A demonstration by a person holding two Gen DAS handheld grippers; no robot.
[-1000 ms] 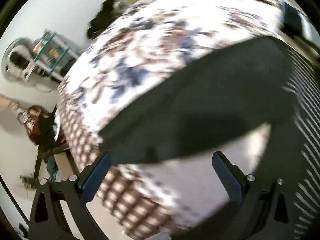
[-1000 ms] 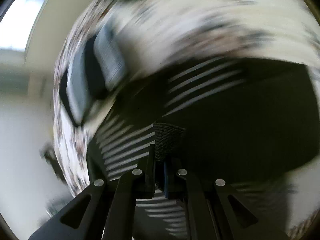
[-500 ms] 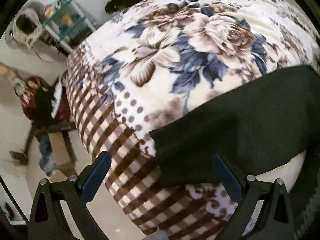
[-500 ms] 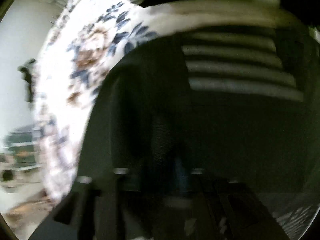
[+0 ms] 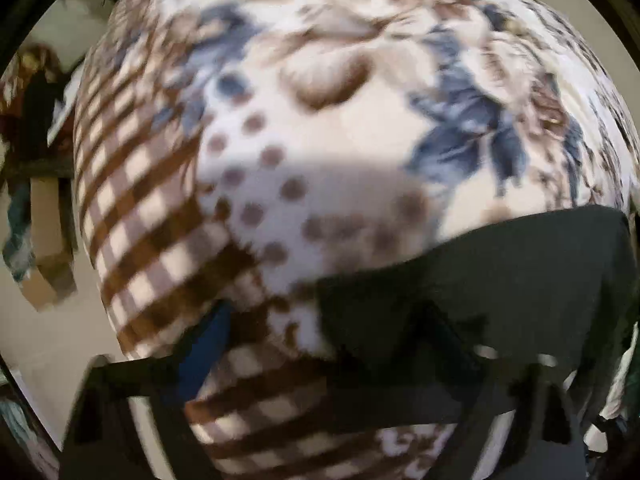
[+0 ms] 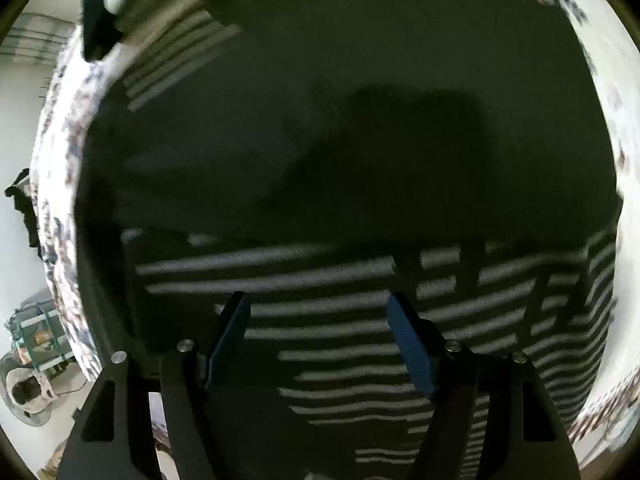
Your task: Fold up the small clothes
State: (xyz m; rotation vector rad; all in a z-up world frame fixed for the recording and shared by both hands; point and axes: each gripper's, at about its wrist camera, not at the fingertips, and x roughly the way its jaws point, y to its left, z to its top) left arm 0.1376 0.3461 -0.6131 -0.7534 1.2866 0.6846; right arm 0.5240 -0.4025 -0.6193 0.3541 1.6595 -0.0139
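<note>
Floral blanket (image 5: 340,128) noted as work surface: cream ground, blue and brown flowers, brown dots, brown check band along left edge; pale floor and blurred clutter beyond that edge.

Left gripper (image 5: 324,332): pointing straight down, heavily blurred; jaws just closing, standing part-way apart. Blue-padded left finger (image 5: 208,336) over the check band, the other finger over the corner of the dark garment (image 5: 500,276). Garment edge and blanket lying between the fingers; whether the pads press on the cloth cannot be told.

Right gripper (image 6: 318,328): jaws just opening, standing apart, blue pads clear of the fabric, nothing clamped. Below and ahead, same dark garment spread flat on the blanket, filling nearly the whole view; grey-striped portion (image 6: 360,308) directly under the fingers, plain dark panel further out, second striped patch at upper left.

Blanket visible as a rim round the garment, left and right. Metal rack (image 6: 36,336) on the floor at far left
</note>
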